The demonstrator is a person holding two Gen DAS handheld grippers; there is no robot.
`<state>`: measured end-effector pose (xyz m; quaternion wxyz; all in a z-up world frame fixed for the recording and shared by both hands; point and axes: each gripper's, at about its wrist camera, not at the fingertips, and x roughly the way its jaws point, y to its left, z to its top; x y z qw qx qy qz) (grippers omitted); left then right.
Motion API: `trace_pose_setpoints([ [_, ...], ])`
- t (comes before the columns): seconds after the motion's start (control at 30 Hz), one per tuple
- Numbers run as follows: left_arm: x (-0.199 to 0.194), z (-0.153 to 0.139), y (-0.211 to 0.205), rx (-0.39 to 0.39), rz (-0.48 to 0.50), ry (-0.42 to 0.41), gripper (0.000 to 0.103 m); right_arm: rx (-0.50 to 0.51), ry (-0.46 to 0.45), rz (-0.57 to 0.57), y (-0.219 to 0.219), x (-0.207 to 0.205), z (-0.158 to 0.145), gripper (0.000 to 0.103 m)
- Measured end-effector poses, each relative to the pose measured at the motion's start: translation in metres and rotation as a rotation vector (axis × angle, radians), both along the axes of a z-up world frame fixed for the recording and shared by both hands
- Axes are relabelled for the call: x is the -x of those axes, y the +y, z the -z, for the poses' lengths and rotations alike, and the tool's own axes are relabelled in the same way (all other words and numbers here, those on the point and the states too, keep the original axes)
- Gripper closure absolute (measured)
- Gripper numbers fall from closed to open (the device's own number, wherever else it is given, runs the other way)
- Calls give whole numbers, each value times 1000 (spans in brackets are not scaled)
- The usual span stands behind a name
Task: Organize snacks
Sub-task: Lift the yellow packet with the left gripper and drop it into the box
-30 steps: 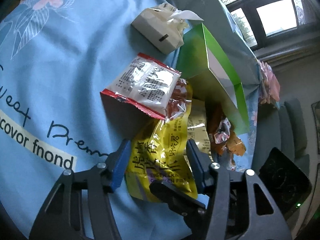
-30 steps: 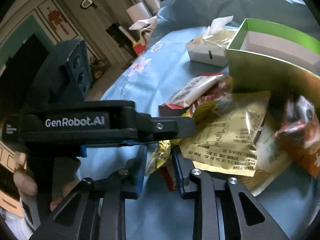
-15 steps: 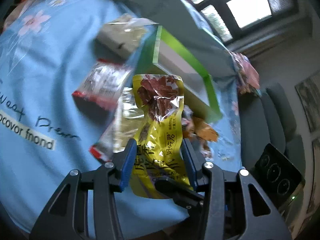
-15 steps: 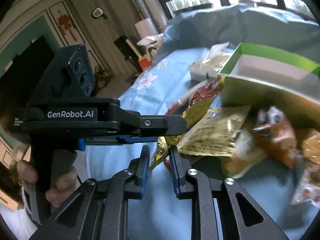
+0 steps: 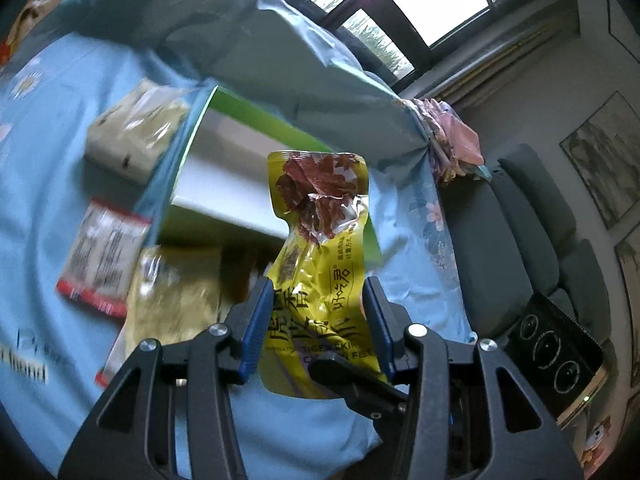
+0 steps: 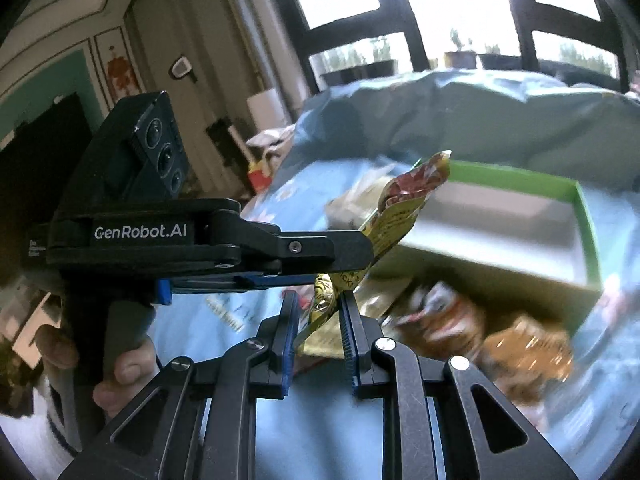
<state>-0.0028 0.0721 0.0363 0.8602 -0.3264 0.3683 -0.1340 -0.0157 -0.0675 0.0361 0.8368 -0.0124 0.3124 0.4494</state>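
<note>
Blue floral cloth (image 5: 72,92) covers our desk; both tools, left (image 5: 316,320) and right (image 6: 318,308), pinch one yellow foil snack packet (image 5: 320,264) above the open green cardboard box (image 5: 256,120) near the far edge.

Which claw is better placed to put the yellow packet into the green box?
Probably left: the left claw grips the yellow packet across its width, pointing at the green box. The right claw only pinches a corner.

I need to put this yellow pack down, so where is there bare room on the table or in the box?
The green box floor looks bare, probably enough for the yellow pack. Bare blue cloth lies left of the red-edged packet and tissue pack. Crowded: the heap of packets before the box's near wall.
</note>
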Motion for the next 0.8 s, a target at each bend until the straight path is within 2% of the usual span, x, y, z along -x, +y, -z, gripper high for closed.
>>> trace_pose_setpoints([
  [0.13, -39, -3, 1, -16, 4, -10, 57, -19, -9, 15, -1, -32, -1, 81],
  [0.4, -105, 14, 12, 28, -5, 20, 57, -24, 39, 63, 7, -98, 11, 81],
  [0.53, -129, 28, 16, 58, -12, 49, 57, 10, 64, 87, 12, -126, 19, 81],
  [0.67, -140, 40, 16, 46, -27, 81, 58, 28, 89, 105, 15, -143, 27, 81],
  [0.77, -142, 45, 17, 49, -35, 94, 44, 70, 73, 158, 17, -149, 30, 79],
  [0.8, -141, 44, 19, 47, -44, 91, 34, 83, 71, 176, 16, -150, 30, 78],
])
